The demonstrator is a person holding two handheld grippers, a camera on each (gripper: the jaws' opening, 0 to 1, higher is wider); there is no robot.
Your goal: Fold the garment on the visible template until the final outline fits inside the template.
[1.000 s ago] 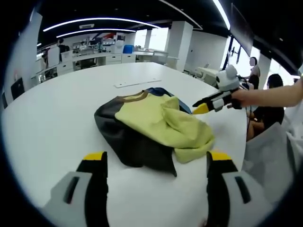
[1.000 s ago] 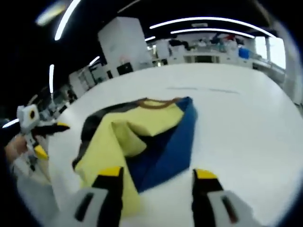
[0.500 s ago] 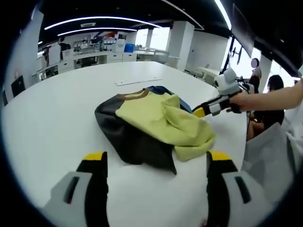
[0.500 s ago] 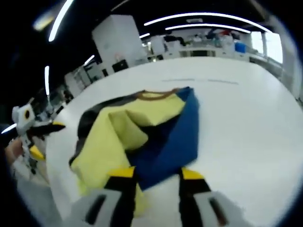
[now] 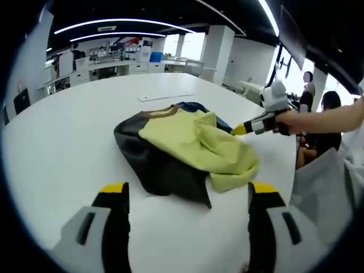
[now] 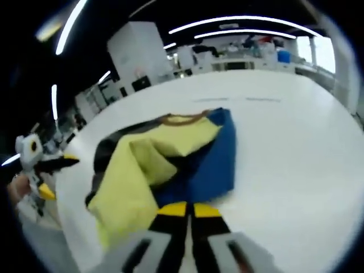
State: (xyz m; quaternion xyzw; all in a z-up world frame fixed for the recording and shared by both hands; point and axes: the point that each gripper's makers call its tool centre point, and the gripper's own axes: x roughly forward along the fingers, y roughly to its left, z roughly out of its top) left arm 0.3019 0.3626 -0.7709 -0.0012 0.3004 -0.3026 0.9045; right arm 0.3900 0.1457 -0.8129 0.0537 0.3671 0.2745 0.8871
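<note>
Now my right gripper (image 6: pixel 185 209) fingers pinch the garment (image 6: pixel 170 153) hem; left gripper (image 5: pixel 187 187) fingers spread; next, fold across.

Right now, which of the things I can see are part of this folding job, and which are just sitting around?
Part of the job:
- the garment, yellow, blue and dark panels, crumpled on the white table
- the left gripper, jaws apart, short of the cloth
- the right gripper, jaws closed at the blue edge

Just around:
- pale strips on the table beyond the garment
- desks and shelves in the background
</note>
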